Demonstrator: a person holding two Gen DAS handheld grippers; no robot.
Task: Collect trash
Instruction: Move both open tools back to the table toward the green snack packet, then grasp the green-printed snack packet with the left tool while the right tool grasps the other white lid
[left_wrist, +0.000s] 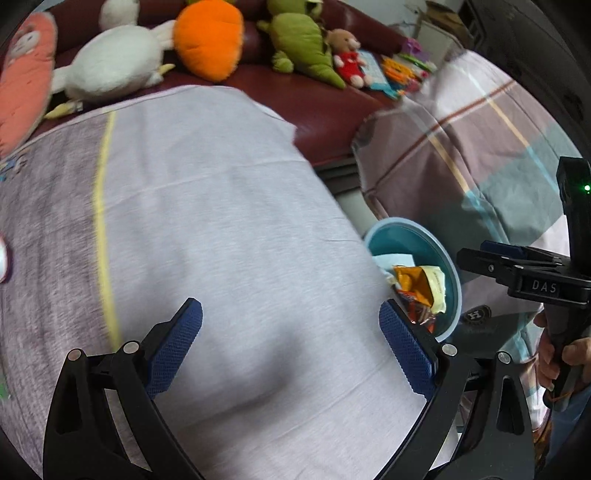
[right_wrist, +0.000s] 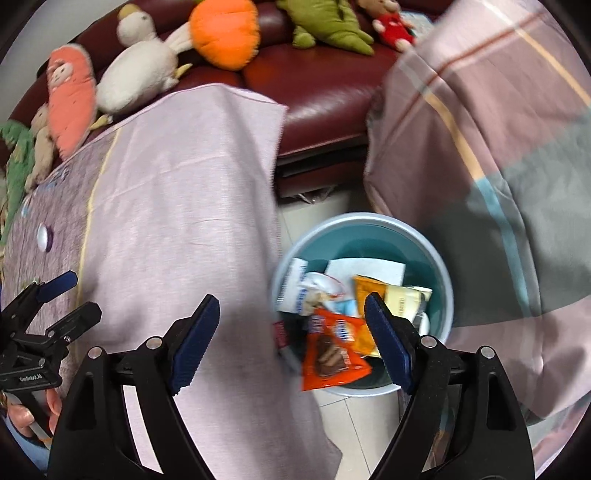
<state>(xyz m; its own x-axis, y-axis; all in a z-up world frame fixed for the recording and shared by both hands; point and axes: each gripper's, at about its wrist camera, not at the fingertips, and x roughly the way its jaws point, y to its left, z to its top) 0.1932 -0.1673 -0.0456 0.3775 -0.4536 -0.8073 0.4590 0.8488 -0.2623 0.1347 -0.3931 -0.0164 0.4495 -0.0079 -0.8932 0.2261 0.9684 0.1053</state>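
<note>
Bin rim beside cloth edge, both tongs wide, empty.

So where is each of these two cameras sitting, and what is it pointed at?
Left wrist: on the left gripper, angled down at a pale cloth; the right gripper and hand show at its edge.
Right wrist: on the right gripper, angled down over the trash bin; the left gripper shows.
Both share the bin, cloth, orange plush, open jaws.
</note>
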